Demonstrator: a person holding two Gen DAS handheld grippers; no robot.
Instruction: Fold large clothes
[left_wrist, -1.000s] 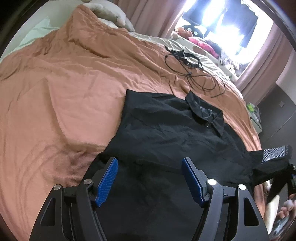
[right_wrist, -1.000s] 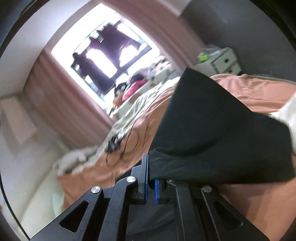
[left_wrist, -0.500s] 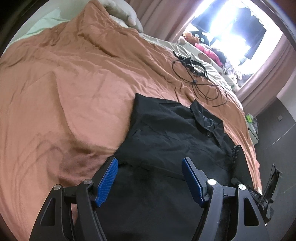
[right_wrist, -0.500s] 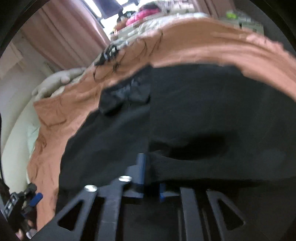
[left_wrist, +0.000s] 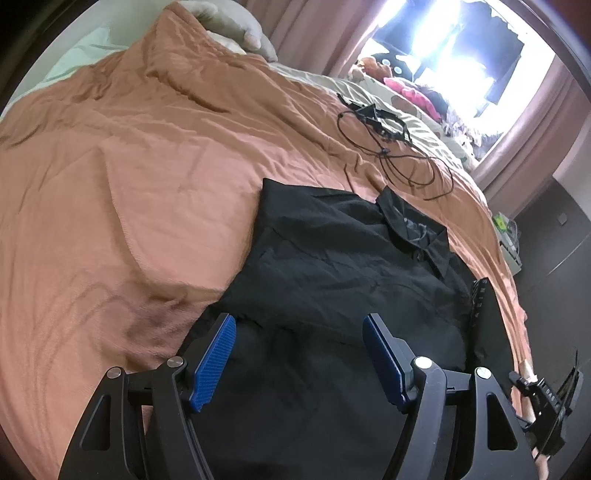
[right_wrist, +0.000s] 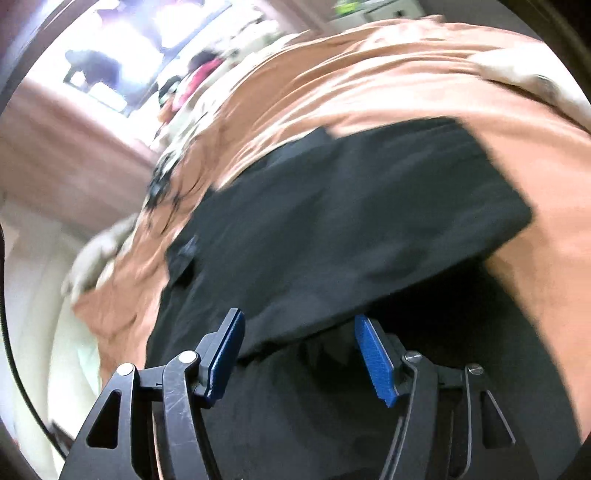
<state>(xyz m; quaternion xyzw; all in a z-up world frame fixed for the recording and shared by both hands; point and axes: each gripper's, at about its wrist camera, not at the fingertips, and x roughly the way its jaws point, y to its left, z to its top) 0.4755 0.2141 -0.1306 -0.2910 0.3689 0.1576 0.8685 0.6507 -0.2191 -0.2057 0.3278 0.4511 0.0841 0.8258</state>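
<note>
A black collared shirt (left_wrist: 332, 258) lies flat on a rust-orange bedspread (left_wrist: 129, 184), collar toward the window. My left gripper (left_wrist: 298, 325) hovers over its lower half, open, with nothing pinched between the blue pads. In the right wrist view, which is motion-blurred, one side of the shirt (right_wrist: 351, 221) lies folded over the body. My right gripper (right_wrist: 298, 321) is low over that folded edge with its jaws opening. The fabric edge runs between the fingers, but the pads do not press on it.
A tangled black cable (left_wrist: 391, 147) lies on the bed beyond the collar. A pale pillow (left_wrist: 229, 26) sits at the head. Soft toys and pink things (left_wrist: 413, 96) pile under the bright window. A small nightstand (left_wrist: 508, 240) stands past the bed's right edge.
The right gripper came down with the shirt's side, laid it over the body and let go, its jaws spreading apart. The left gripper stayed open and moved little.
</note>
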